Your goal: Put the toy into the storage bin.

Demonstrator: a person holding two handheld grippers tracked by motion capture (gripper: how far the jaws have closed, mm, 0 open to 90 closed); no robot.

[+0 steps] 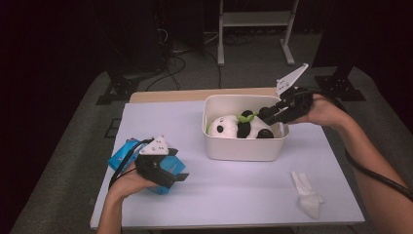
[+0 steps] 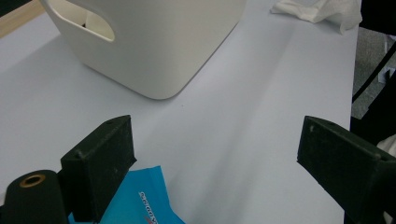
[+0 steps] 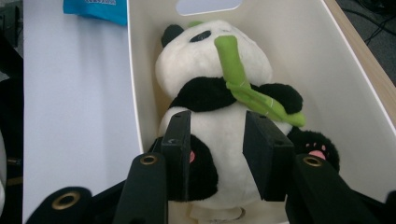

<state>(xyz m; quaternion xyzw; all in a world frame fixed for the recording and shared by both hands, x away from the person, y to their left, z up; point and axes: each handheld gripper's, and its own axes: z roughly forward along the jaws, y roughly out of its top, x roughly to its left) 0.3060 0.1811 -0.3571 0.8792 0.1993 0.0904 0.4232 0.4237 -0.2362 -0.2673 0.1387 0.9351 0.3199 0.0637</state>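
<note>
Softly rounded plush panda (image 3: 219, 126) inside smooth cream bin (image 1: 243, 148).

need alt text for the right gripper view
A plush panda holding a green bamboo stalk lies inside a cream plastic bin, with the right gripper and its two black fingers straddling its belly. A blue packet lies on the white table beyond.

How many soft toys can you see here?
1: a plush panda lying in the white bin, with the right gripper over it. Another could hide beneath it.
</note>
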